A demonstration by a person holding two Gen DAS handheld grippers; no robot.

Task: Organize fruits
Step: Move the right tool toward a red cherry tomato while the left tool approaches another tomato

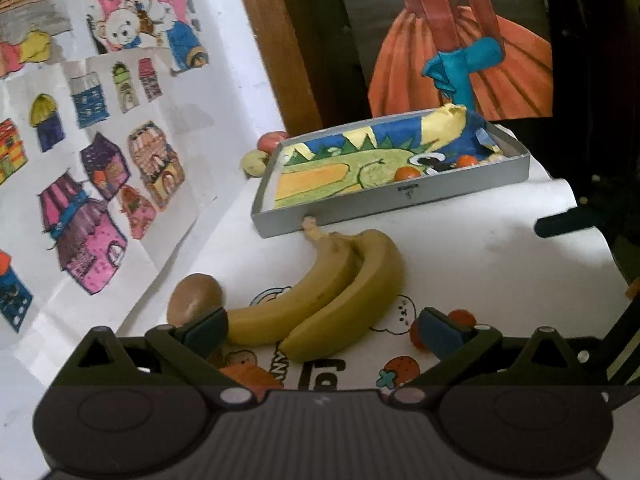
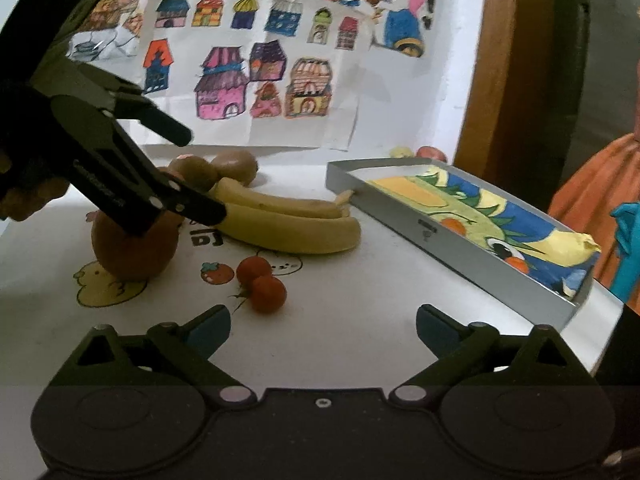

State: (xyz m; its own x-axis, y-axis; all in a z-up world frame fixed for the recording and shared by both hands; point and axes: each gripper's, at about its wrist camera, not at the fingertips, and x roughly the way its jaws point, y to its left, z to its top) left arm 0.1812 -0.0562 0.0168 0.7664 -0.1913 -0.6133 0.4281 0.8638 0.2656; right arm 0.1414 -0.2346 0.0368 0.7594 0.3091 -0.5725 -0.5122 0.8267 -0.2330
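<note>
Children's coloured house drawings [image 2: 256, 60] hang on the white wall [image 1: 224, 40] beside a wooden frame [image 1: 276, 40].

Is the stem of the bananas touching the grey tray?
Touching. In the left wrist view the stem tip of the bananas rests against the front wall of the grey tray, with no gap visible.

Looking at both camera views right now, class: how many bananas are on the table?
2. The bananas lie side by side, joined at the stem, between the brown fruits and the grey tray, stem tip at the tray's wall. The open left gripper straddles their ends. None looks hidden.
</note>
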